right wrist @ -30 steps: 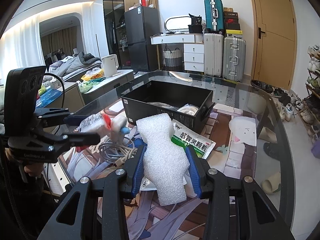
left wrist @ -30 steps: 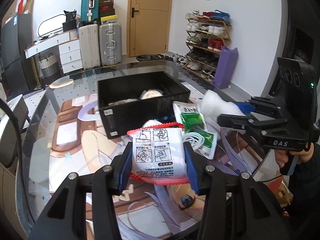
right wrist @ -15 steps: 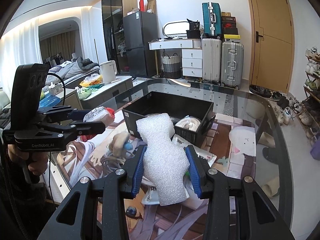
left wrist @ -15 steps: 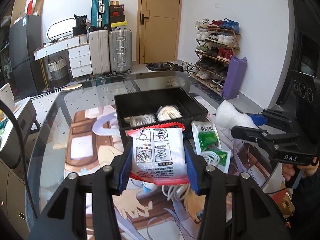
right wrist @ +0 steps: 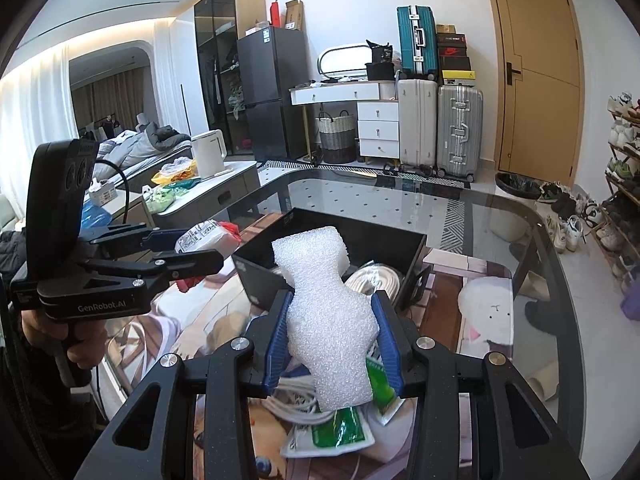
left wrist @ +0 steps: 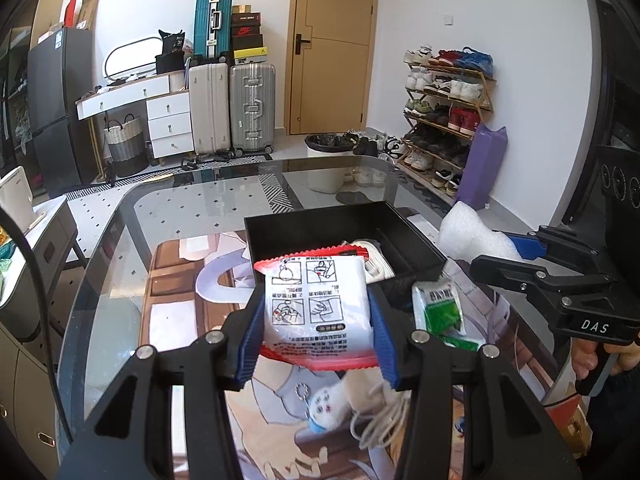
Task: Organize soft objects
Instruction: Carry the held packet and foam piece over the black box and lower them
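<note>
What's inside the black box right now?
The black box holds a coiled white bundle at its right side. The white foam piece in the right gripper covers the rest of the interior.

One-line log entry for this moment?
left gripper: holds white packet | right gripper: holds foam piece | black box: ahead

Both cams ride right on the handheld claws, fisheye, looking forward and down along the fingers, so each view has its own claw filling the bottom edge up close. The left one faces the black box [left wrist: 344, 236] on the glass desk [left wrist: 192, 208] with the door [left wrist: 332, 44] and shoe rack [left wrist: 448, 116] behind. The right one faces the same box [right wrist: 320, 248] from further right, with the fridge [right wrist: 272, 88] behind. Both catch the box, the suitcases [left wrist: 252, 108] and each other's claw: right claw [left wrist: 516, 248] at the left view's right edge, left claw [right wrist: 192, 246] at the right view's left.
</note>
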Available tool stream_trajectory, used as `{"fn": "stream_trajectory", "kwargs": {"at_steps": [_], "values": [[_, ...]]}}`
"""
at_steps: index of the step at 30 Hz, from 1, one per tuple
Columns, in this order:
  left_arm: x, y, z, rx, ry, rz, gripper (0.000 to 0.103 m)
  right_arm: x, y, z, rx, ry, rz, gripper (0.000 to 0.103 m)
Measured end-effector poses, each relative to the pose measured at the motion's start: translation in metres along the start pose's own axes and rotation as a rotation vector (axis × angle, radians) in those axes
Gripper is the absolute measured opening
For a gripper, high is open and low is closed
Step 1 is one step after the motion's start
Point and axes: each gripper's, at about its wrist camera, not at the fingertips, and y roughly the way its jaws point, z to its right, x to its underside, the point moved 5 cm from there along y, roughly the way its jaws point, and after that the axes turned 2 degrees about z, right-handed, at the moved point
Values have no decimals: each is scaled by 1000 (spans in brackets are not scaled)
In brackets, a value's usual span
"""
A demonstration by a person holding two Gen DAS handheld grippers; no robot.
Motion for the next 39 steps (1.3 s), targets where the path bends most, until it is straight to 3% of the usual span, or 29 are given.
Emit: {"fn": "stream_trajectory", "kwargs": {"at_steps": [20, 39], "values": [[-24, 42, -18, -9, -34, -3, 47, -32, 45, 14, 11, 6, -17, 41], [-26, 81, -20, -19, -12, -63, 47, -34, 91, 35, 7, 35, -64, 41]]}}
